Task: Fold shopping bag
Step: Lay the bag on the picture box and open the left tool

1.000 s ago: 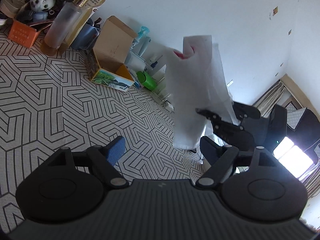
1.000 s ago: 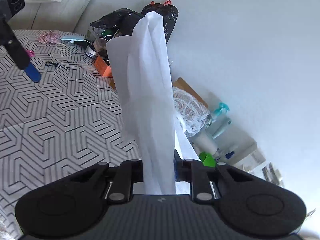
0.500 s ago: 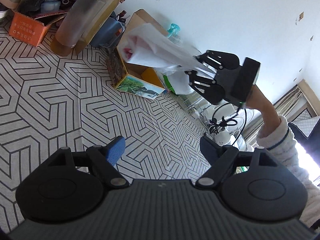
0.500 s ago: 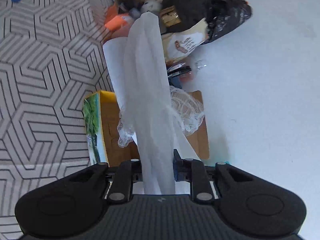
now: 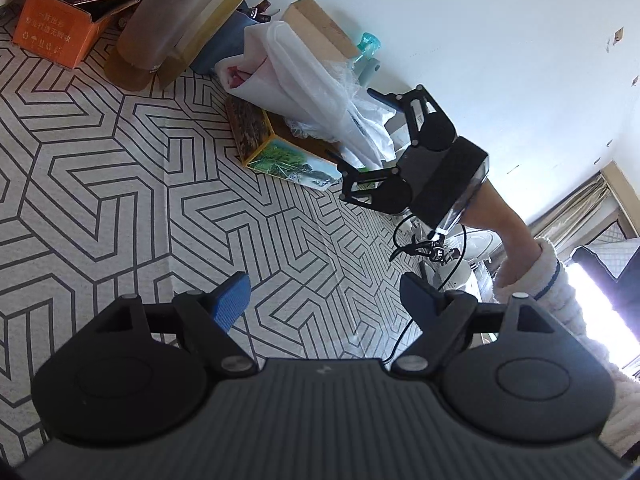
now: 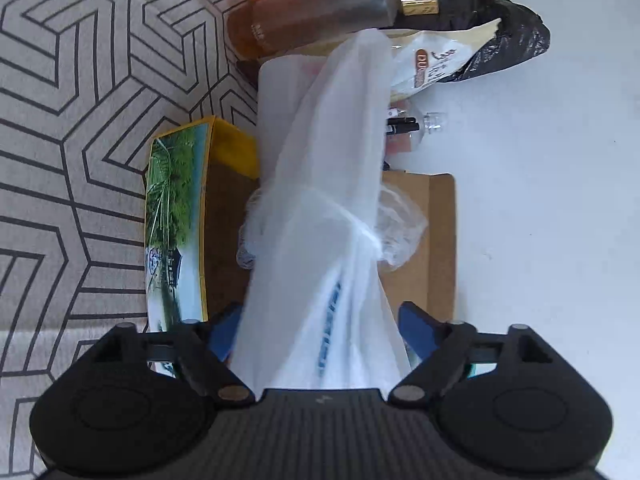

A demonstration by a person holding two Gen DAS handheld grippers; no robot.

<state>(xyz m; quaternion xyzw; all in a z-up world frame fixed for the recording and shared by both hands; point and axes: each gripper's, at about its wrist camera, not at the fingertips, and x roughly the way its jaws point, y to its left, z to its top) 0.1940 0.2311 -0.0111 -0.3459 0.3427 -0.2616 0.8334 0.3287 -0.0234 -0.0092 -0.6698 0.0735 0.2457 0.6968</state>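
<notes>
shopping bag (image 6: 328, 208) lowered onto cardboard box (image 6: 416, 240) | right jaws opening

The left gripper (image 5: 324, 300) is wide open with nothing between its blue pads (image 5: 232, 304), over a cloth (image 5: 120, 200) with black zigzag lines. Across from it, the right gripper (image 5: 360, 132) is opening, and a white bag (image 5: 312, 92) lies between its jaws, over a box (image 5: 280, 152) by the wall. A fluffy white sleeve (image 5: 548, 280) shows behind it.
</notes>
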